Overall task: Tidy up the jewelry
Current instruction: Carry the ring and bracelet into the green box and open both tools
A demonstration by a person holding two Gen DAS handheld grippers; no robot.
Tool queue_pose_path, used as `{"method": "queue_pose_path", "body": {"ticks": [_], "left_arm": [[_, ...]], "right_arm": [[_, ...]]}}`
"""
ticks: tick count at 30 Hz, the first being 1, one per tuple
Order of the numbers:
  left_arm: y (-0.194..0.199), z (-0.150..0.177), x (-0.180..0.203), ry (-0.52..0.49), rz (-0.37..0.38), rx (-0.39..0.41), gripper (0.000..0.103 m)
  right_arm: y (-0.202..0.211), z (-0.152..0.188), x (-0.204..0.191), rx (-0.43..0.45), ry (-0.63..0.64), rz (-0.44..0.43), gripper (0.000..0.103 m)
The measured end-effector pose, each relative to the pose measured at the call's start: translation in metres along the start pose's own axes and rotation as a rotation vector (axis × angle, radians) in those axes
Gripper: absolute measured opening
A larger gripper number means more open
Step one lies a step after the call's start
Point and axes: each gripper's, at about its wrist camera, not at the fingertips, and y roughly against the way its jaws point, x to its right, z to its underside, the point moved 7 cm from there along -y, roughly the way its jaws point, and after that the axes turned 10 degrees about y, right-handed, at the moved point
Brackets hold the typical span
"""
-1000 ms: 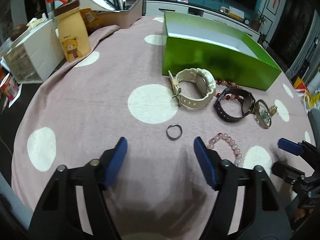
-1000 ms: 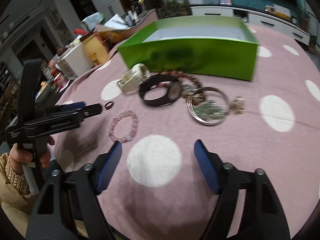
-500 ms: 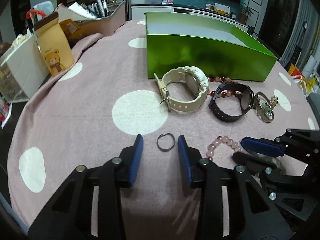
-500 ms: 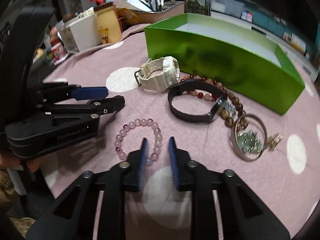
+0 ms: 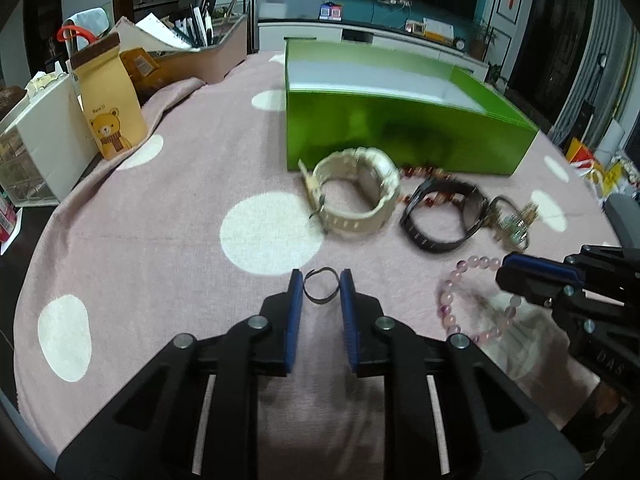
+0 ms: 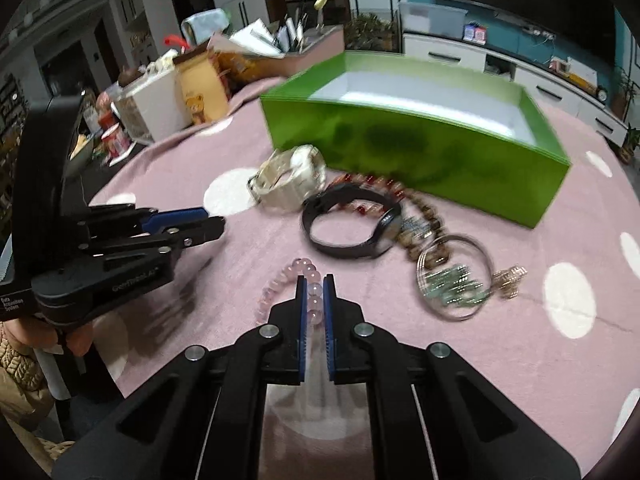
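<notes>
A small dark ring [image 5: 320, 301] lies on the pink spotted cloth [image 5: 160, 240]. My left gripper [image 5: 321, 280] is closing around it, and the blue pads touch its two sides. The left gripper [image 6: 216, 224] also shows in the right wrist view. My right gripper [image 6: 315, 280] is shut on the pink bead bracelet [image 6: 280, 280], with beads pinched between its pads. From the left wrist view the bracelet [image 5: 446, 300] hangs partly under the right gripper [image 5: 504, 268]. Behind stands the open green box [image 5: 400, 136], its white floor bare where it shows.
In front of the box lie a cream watch [image 5: 356, 200], a black watch [image 5: 440, 216], a red bead string [image 6: 368, 180] and a bangle with charms [image 6: 452, 276]. A bear-print bag [image 5: 110, 112] and a white drawer unit [image 5: 40, 148] stand at the left edge.
Both grippers went from wide open to nearly shut. The left closed in around the ring; the right moved onto the pink bracelet and clamped its beads.
</notes>
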Motion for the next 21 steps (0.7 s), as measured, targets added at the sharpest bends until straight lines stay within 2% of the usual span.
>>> {"method": "queue_pose_path", "body": {"ticks": [5, 11, 15, 21], "left_arm": [[0.016, -0.024, 0.010, 0.000, 0.032, 0.042, 0.018], [0.026, -0.071, 0.036, -0.028, 0.068, 0.100, 0.018], [0.017, -0.105, 0.051, -0.033, 0.081, 0.110, 0.018], [-0.011, -0.145, 0.066, -0.011, 0.086, 0.075, 0.018]], "right_arm": [[0.027, -0.020, 0.026, 0.065, 0.000, 0.070, 0.007], [0.055, -0.053, 0.066, 0.145, -0.003, 0.153, 0.007], [0.063, -0.080, 0.087, 0.196, -0.009, 0.163, 0.007], [0.046, -0.110, 0.112, 0.205, -0.043, 0.128, 0.007]]}}
